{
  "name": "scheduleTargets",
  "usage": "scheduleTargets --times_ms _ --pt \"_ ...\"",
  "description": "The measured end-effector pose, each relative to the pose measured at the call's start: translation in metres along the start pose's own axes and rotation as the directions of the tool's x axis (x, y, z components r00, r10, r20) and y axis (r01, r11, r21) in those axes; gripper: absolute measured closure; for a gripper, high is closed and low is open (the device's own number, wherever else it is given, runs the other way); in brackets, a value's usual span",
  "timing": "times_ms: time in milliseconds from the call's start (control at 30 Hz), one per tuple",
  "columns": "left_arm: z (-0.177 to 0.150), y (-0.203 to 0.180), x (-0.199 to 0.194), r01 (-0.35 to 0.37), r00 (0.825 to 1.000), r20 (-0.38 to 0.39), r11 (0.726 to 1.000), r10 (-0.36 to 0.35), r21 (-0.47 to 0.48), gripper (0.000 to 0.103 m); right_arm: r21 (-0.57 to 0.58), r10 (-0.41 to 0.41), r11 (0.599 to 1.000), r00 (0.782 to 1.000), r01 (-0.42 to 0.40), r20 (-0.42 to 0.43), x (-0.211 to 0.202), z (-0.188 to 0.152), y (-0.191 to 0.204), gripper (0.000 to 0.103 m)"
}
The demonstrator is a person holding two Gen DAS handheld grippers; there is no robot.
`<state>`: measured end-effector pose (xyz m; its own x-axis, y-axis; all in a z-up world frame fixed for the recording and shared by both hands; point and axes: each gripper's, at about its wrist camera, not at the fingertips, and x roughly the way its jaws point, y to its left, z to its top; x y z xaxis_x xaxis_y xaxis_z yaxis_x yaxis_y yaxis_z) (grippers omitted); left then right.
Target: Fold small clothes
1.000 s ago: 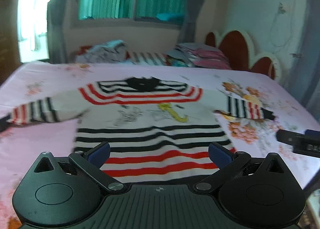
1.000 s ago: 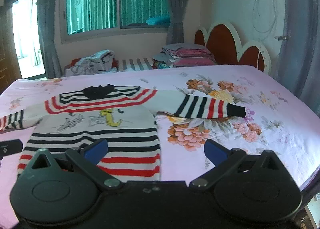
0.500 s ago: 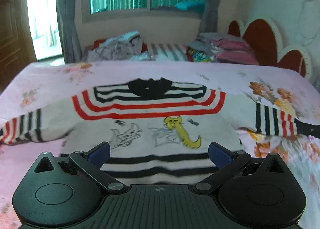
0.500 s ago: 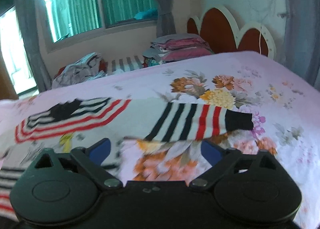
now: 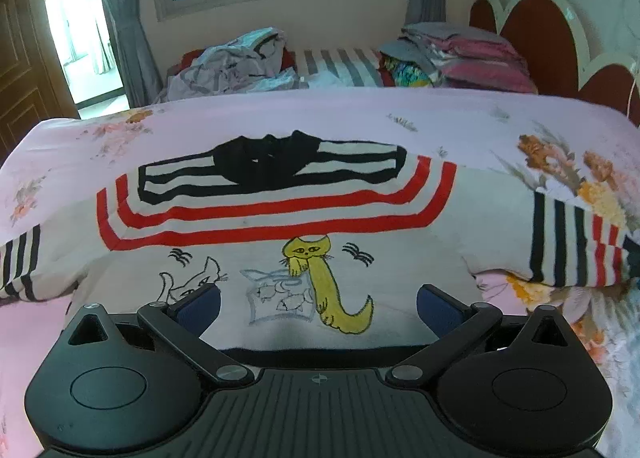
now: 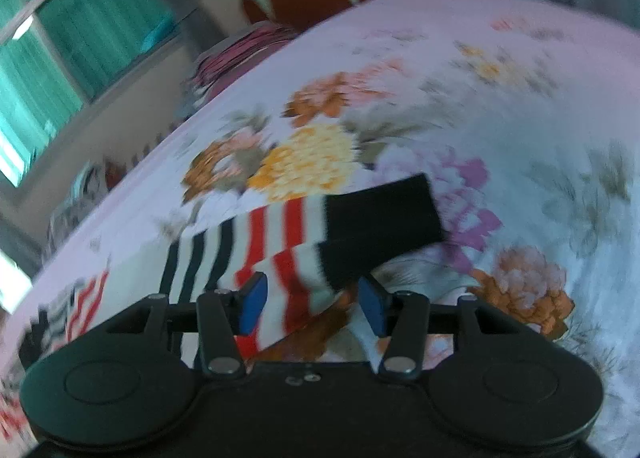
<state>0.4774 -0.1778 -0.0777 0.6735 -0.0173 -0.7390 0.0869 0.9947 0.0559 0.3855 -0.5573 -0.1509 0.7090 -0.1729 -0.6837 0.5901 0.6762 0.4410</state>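
Now, left view: the left gripper [image 5: 318,304], jaws wide, has advanced over the white knit sweater with red and black stripes [image 5: 276,217], spread on the pink floral bedsheet [image 5: 280,113]; right view: the right gripper [image 6: 312,308] has narrowed around the striped sleeve cuff [image 6: 360,225], not yet pinching, so the sleeve fold is starting.

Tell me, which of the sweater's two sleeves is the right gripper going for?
The sleeve with the black cuff, lying on the flowered sheet; it sits between the right gripper fingers.

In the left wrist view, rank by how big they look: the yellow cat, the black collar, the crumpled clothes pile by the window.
1. Black collar
2. Clothes pile, close to the collar and much farther away, so unsure
3. Yellow cat
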Motion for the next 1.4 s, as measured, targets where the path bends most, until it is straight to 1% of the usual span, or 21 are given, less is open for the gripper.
scheduleTargets --times_ms 67,133,167,200,267,333,400,467,500,600,667,767,867,1000,1100,1167,1233,1267,1300,1367,1400 --pt "0.004 -0.003 0.004 -0.004 1.000 -0.005 1.000 0.004 0.000 0.000 0.048 0.027 0.999 1.000 -0.026 -0.017 0.008 0.001 -0.010 0.045" --pt "0.009 -0.003 0.005 -0.005 1.000 0.005 1.000 0.005 -0.001 0.000 0.081 0.036 0.996 0.999 -0.034 -0.025 0.014 0.000 -0.016 0.046" --pt "0.011 -0.002 0.004 -0.006 1.000 0.013 1.000 0.006 0.000 0.000 0.089 0.046 0.995 0.999 -0.045 -0.009 0.016 -0.001 -0.017 0.048" --pt "0.014 0.000 0.004 -0.007 1.000 0.021 1.000 0.007 -0.001 0.000 0.086 0.041 0.995 0.999 -0.040 -0.004 0.018 0.000 -0.017 0.052" --pt "0.020 0.010 0.003 -0.011 0.999 0.037 1.000 0.011 -0.010 0.000 0.072 0.009 0.997 1.000 -0.009 0.003 0.022 0.001 -0.016 0.079" --pt "0.026 0.026 0.003 0.005 0.999 0.048 1.000 -0.004 -0.022 0.000 0.053 -0.007 0.999 1.000 0.006 0.008 0.027 0.002 -0.016 0.091" --pt "0.031 0.045 0.005 -0.014 0.999 0.047 0.999 0.016 -0.035 0.000 0.014 -0.024 1.000 1.000 0.024 0.009 0.028 0.006 -0.009 0.094" --pt "0.031 0.065 0.011 -0.037 0.999 0.026 0.999 0.038 -0.032 0.000 -0.054 -0.030 0.998 0.999 0.032 0.037 0.023 0.009 0.007 0.095" --pt "0.029 0.075 0.015 -0.050 0.999 0.016 0.998 0.050 -0.034 0.000 -0.099 -0.020 0.995 0.998 0.026 0.056 0.018 0.008 0.019 0.095" --pt "0.019 0.111 0.023 -0.046 0.999 -0.002 0.996 0.046 -0.071 0.000 -0.228 0.061 0.973 0.994 -0.039 0.087 0.002 0.002 0.067 0.095" --pt "0.013 0.134 0.027 -0.041 0.999 -0.002 0.995 0.041 -0.092 0.000 -0.311 0.127 0.945 0.989 -0.097 0.076 -0.006 -0.010 0.104 0.095" --pt "0.005 0.169 0.031 -0.069 0.997 0.016 0.990 0.071 -0.120 0.000 -0.404 0.207 0.897 0.978 -0.179 0.024 -0.011 -0.037 0.165 0.095" --pt "-0.002 0.206 0.034 -0.058 0.998 0.016 0.984 0.062 -0.167 0.000 -0.493 0.267 0.832 0.963 -0.255 -0.049 -0.010 -0.078 0.230 0.095" --pt "-0.014 0.245 0.035 -0.046 0.999 0.015 0.981 0.050 -0.189 0.000 -0.582 0.305 0.739 0.939 -0.340 -0.161 0.002 -0.135 0.303 0.095" --pt "-0.022 0.270 0.034 -0.036 0.999 0.012 0.979 0.039 -0.200 0.000 -0.609 0.308 0.688 0.919 -0.394 -0.247 0.017 -0.180 0.345 0.095" --pt "-0.026 0.284 0.033 -0.033 0.999 0.015 0.979 0.037 -0.203 0.000 -0.619 0.291 0.665 0.908 -0.418 -0.301 0.031 -0.208 0.364 0.095" --pt "-0.028 0.293 0.032 -0.031 0.999 0.017 0.978 0.035 -0.205 0.000 -0.616 0.262 0.657 0.899 -0.433 -0.352 0.043 -0.233 0.373 0.095" --pt "-0.029 0.295 0.031 -0.027 0.999 0.015 0.978 0.031 -0.206 0.000 -0.628 0.233 0.654 0.902 -0.422 -0.364 0.049 -0.245 0.375 0.094" --pt "-0.029 0.297 0.032 -0.021 1.000 0.016 0.978 0.025 -0.207 0.000 -0.642 0.240 0.647 0.909 -0.411 -0.341 0.045 -0.253 0.376 0.094" --pt "-0.027 0.295 0.033 0.000 1.000 0.021 0.978 0.005 -0.206 0.000 -0.638 0.250 0.646 0.906 -0.419 -0.341 0.036 -0.253 0.376 0.084" --pt "-0.026 0.292 0.035 0.016 1.000 0.025 0.978 -0.011 -0.207 0.000 -0.631 0.265 0.648 0.902 -0.428 -0.340 0.029 -0.249 0.373 0.082"
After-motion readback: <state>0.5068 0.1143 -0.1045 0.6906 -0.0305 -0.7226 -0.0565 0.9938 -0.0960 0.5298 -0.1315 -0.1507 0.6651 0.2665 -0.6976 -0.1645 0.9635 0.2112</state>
